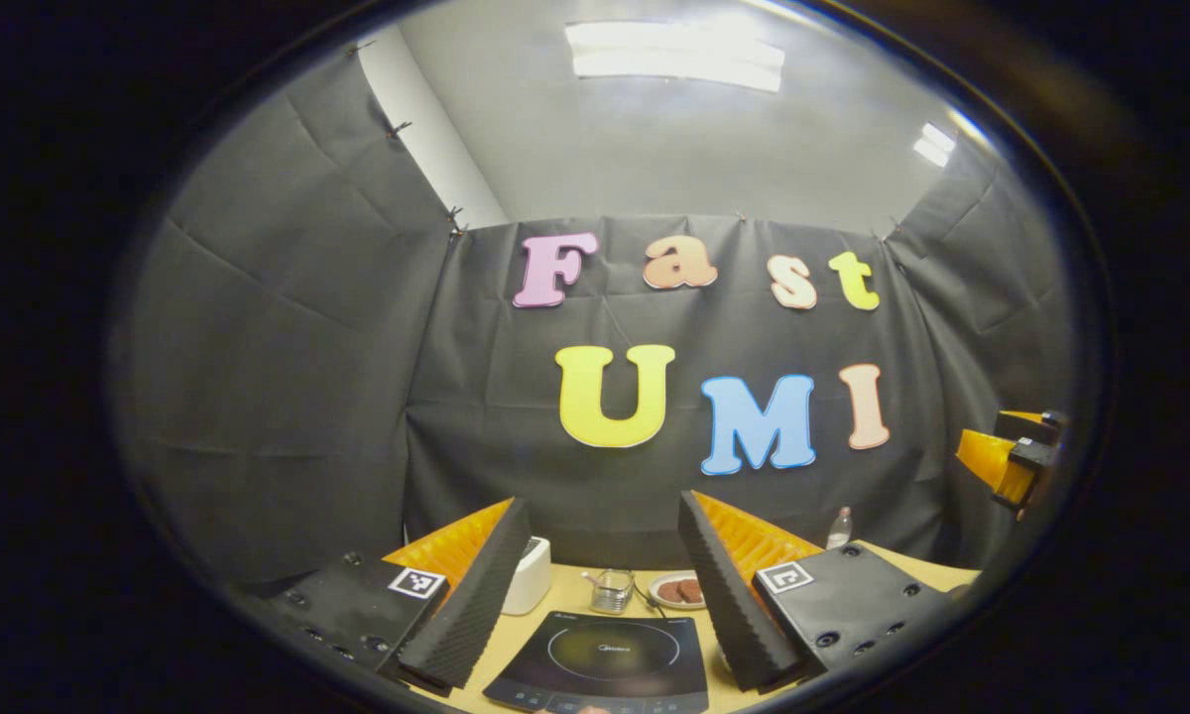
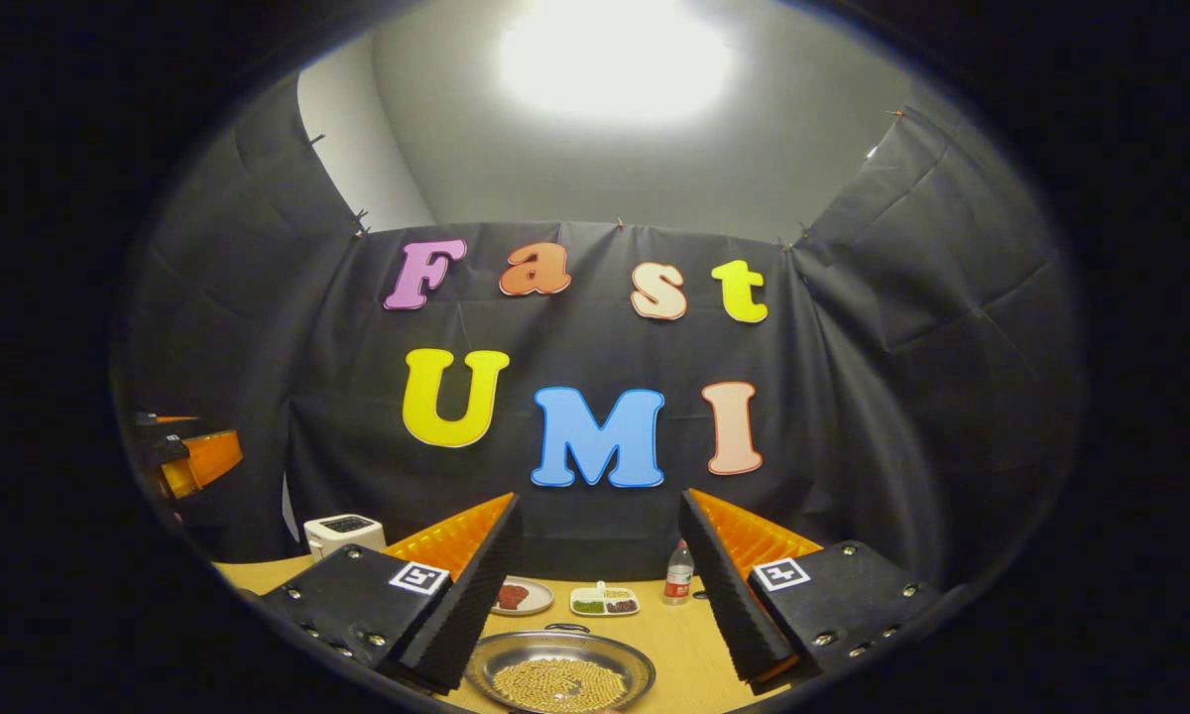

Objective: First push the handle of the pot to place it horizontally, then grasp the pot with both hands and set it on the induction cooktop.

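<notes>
Both views sit low over the bench (image 1: 565, 595), facing the booth's back wall at 12 o'clock. They share the plate of meat (image 1: 678, 591) and bottle (image 2: 678, 573).

Black cloth (image 1: 288, 397) hangs in creased panels as the booth's walls, clipped along the top edge. Above it rises a pale grey ceiling (image 1: 654, 149) with a bright rectangular light panel (image 1: 676, 57). Below lies a light wooden counter (image 2: 689, 645).
</notes>
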`<state>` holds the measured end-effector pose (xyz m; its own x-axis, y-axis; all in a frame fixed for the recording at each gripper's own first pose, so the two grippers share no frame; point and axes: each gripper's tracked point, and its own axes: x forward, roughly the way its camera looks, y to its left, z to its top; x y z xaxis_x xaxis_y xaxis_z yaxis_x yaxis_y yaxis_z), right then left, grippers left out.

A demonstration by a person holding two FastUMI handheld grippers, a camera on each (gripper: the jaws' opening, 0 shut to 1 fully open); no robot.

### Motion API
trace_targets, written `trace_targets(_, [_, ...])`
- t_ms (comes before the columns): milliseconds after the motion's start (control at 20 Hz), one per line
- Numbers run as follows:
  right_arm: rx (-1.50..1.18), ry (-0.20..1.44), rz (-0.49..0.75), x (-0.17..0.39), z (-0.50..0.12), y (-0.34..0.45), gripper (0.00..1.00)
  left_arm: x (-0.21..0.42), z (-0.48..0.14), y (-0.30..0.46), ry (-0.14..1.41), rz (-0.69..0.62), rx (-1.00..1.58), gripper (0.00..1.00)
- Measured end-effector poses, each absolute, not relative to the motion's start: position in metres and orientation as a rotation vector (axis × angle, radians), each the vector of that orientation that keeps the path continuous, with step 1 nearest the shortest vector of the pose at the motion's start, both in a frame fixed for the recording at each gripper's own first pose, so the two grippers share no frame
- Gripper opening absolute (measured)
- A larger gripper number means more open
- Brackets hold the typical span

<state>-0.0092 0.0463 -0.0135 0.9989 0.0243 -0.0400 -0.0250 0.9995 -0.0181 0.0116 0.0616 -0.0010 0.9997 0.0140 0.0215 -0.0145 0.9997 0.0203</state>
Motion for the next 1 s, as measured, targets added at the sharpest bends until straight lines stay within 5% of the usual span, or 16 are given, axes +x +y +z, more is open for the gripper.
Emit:
trace_targets(300, [-0.010,0.063,0.065,-0.010,-0.022,0.078,0.93,0.011,0.001,0.083,-0.028,0.001,0.032,1.00])
trace_targets(350, [-0.003,0.075,0.078,-0.010,-0.025,0.083,0.82,0.012,0.002,0.086,-0.029,0.004,0.037,1.00])
trace_targets(500, [0.001,0.108,0.113,-0.008,-0.037,0.092,0.78,0.014,0.000,0.088,-0.021,0.017,0.042,0.99])
trace_targets(600, [0.010,0.137,0.155,-0.008,-0.045,0.098,0.58,0.015,0.000,0.085,-0.017,0.032,0.038,0.99])
trace_targets(700, [0.003,0.166,0.175,-0.007,-0.056,0.103,0.61,0.016,0.000,0.079,-0.016,0.042,0.042,1.00])
trace_targets(750, [0.011,0.179,0.191,-0.007,-0.060,0.105,0.13,0.016,0.003,0.075,-0.024,0.044,0.047,1.00])
trace_targets(1000, [0.000,0.324,0.401,-0.021,-0.101,0.152,0.04,0.014,0.009,0.064,-0.041,0.068,0.079,0.99])
